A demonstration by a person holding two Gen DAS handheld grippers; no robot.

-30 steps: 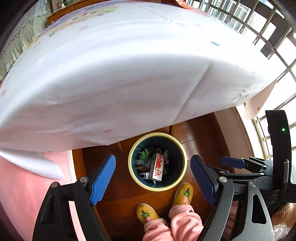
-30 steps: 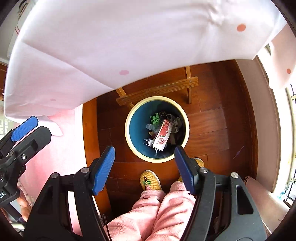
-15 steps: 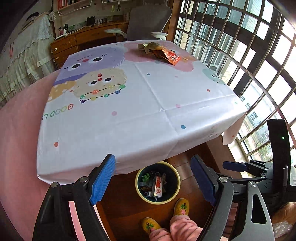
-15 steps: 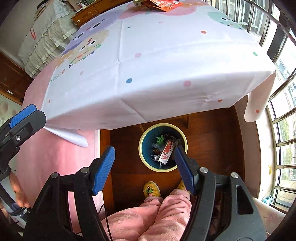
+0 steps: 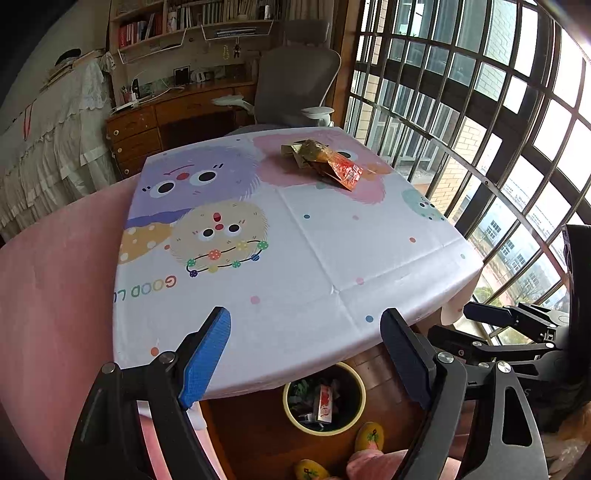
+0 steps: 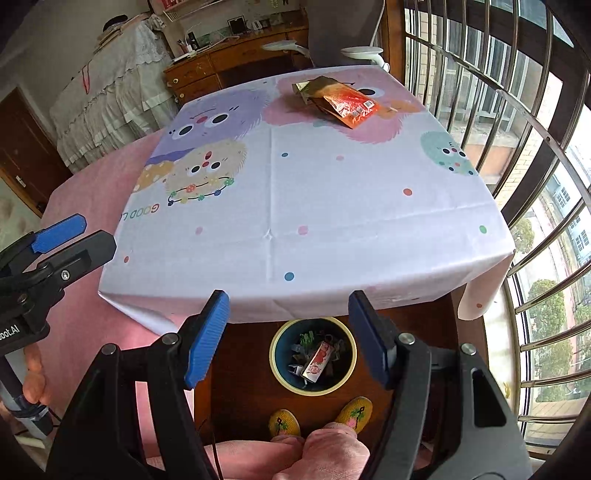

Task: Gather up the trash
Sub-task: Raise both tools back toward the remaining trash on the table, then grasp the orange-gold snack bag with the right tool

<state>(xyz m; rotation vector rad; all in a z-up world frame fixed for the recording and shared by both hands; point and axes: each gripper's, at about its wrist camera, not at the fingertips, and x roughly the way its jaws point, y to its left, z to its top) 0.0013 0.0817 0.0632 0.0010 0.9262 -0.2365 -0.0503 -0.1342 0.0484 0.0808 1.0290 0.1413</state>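
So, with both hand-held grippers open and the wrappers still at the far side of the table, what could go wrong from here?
1. The wrappers overlap in a loose pile; a pinch may lift only the orange one and leave the rest.
2. They lie flat on the tablecloth, so a hand-held gripper could catch the cloth and drag it.
3. The bin sits partly under the table edge; a drop from above may miss it.

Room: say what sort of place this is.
Likely a home study or bedroom: a wooden desk under bookshelves, an office chair, and a cartoon tablecloth beside barred windows.
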